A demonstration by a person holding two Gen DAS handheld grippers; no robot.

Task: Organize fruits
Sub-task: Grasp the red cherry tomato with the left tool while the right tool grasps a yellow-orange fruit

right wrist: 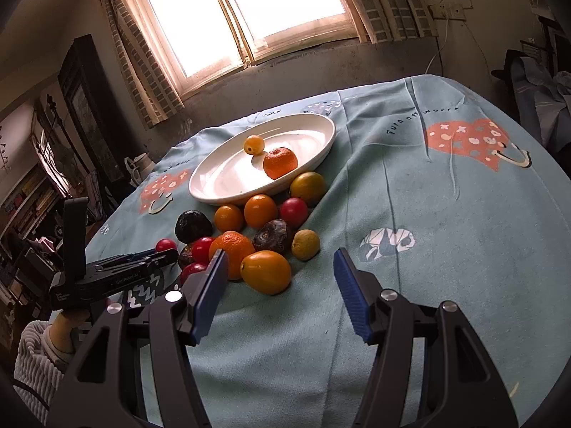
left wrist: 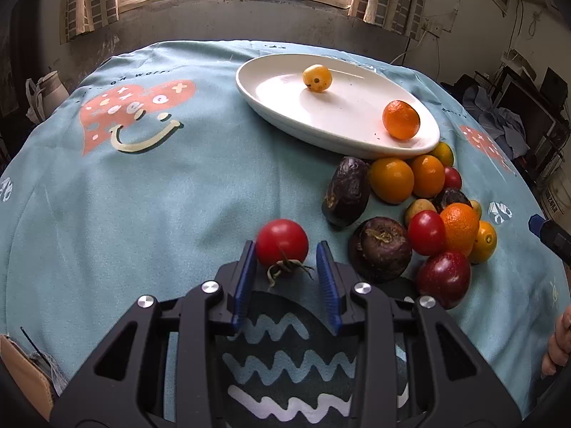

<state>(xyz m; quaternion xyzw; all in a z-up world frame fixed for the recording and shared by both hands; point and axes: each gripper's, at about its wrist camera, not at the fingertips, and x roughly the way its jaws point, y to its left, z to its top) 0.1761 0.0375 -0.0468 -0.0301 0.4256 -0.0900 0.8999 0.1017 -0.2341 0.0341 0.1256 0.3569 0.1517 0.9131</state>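
A red tomato (left wrist: 282,240) with a dried stem lies on the blue tablecloth between the fingertips of my left gripper (left wrist: 285,249). The left pad touches it; a thin strip of cloth shows at the right pad. A pile of fruit (left wrist: 410,207) lies to its right: oranges, red tomatoes and dark purple fruits. Beyond the pile, a white oval plate (left wrist: 339,107) holds a yellow fruit (left wrist: 317,77) and a mandarin (left wrist: 400,120). My right gripper (right wrist: 281,255) stands open over the cloth, just short of the pile (right wrist: 257,228), with nothing held. The right wrist view shows the left gripper (right wrist: 157,255) at the tomato (right wrist: 166,245).
The tablecloth (left wrist: 142,214) falls away at the rounded table edges. A wall with a bright window stands behind the table. A pale jug (left wrist: 50,89) sits off the far left edge. A person's hand and knitted sleeve (right wrist: 35,353) show at lower left. Clutter fills the room's right side.
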